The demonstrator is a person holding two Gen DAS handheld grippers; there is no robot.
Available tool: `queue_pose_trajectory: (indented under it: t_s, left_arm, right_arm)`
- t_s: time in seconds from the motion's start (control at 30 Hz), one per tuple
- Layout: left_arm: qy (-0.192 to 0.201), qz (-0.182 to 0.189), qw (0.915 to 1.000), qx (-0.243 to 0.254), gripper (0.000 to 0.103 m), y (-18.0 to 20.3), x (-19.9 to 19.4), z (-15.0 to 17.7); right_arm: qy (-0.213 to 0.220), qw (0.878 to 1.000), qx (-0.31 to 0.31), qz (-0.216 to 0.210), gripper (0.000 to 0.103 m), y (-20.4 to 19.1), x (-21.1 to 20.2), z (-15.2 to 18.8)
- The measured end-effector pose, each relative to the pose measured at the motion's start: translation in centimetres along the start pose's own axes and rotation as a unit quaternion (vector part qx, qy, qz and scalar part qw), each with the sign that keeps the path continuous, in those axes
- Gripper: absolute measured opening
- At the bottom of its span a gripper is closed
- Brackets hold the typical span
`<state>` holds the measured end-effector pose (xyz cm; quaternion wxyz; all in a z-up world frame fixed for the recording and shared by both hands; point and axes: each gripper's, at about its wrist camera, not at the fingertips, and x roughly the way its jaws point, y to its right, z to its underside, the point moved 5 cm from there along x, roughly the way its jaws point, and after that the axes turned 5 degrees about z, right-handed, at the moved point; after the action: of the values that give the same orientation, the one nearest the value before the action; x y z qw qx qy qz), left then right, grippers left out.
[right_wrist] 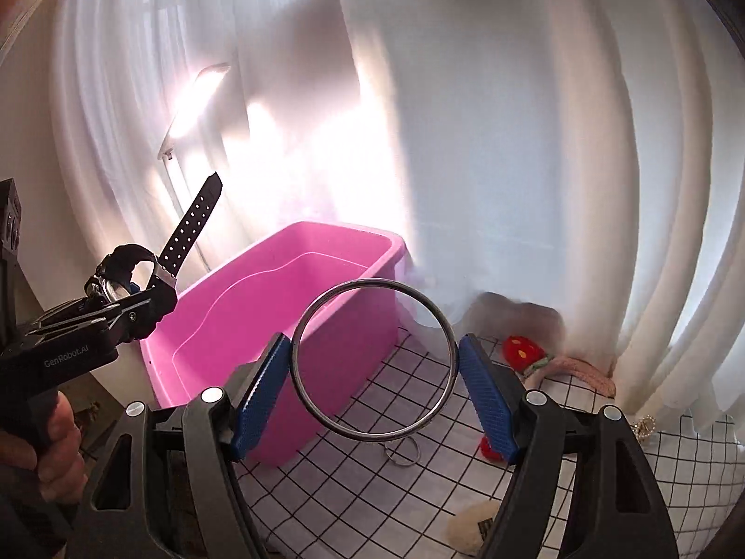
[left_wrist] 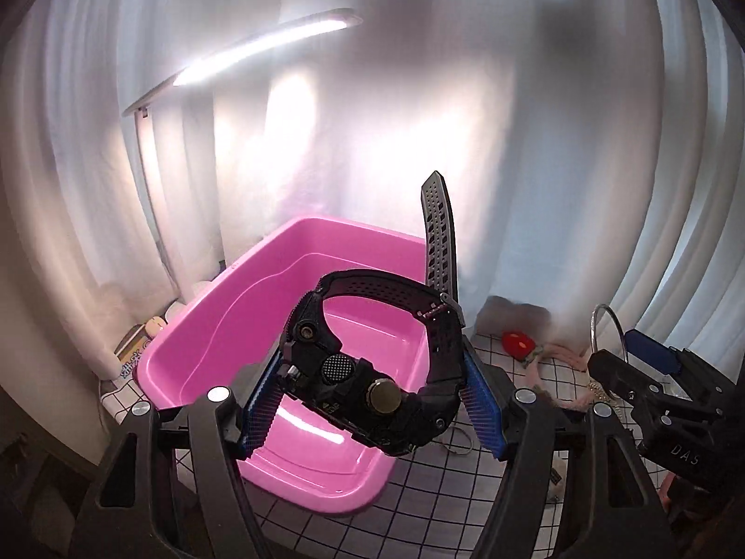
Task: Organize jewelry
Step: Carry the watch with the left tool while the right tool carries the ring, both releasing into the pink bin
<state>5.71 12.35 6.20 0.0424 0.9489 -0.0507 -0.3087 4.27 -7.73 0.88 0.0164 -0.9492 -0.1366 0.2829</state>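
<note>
My left gripper (left_wrist: 372,391) is shut on a chunky black wristwatch (left_wrist: 368,386), its blue pads pressing the case and strap while one perforated strap end sticks up. The watch hangs above the pink plastic tub (left_wrist: 219,326). My right gripper (right_wrist: 375,372) is shut on a thin silver bangle (right_wrist: 372,358), held upright by its two sides, just right of the pink tub (right_wrist: 298,289) and above the table. In the right wrist view the left gripper (right_wrist: 135,307) with the watch (right_wrist: 121,275) shows at far left, held by a hand. In the left wrist view the right gripper (left_wrist: 628,363) with the bangle (left_wrist: 607,326) appears at right.
A white cloth with a black grid (right_wrist: 419,456) covers the table. A small metal ring (right_wrist: 402,454) lies on it below the bangle. A red strawberry hair piece (right_wrist: 524,349), a pink scrunchie (right_wrist: 582,368) and a pearl item (right_wrist: 645,426) lie at right. White curtains and a lit lamp (left_wrist: 260,46) stand behind.
</note>
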Motion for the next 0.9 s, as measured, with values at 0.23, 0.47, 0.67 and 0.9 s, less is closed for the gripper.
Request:
queue_pose_trajectory:
  t_s: [0.23, 0.47, 0.67, 0.9]
  left_arm:
    - [-0.022, -0.060, 0.9977, -0.024, 0.067, -8.0, 2.3, -0.2]
    - [-0.078, -0.059, 0.9946, -0.034, 0.067, -12.7, 7.6, 2.2]
    - [-0.114, -0.047, 0.9920, -0.025, 0.067, -13.2, 10.5, 3.4]
    - [-0.138, -0.059, 0.9885, -0.012, 0.070, -13.8, 12.3, 4.1]
  right_arm:
    - [-0.030, 0.998, -0.040, -0.049, 0.071, -7.6, 6.8, -2.7]
    - [-0.094, 0.992, -0.072, -0.051, 0.071, -12.8, 14.0, -2.5]
    - [-0.140, 0.987, -0.078, -0.028, 0.071, -14.0, 17.6, -1.7]
    - [-0.171, 0.983, -0.066, 0.001, 0.072, -13.5, 19.8, -1.2]
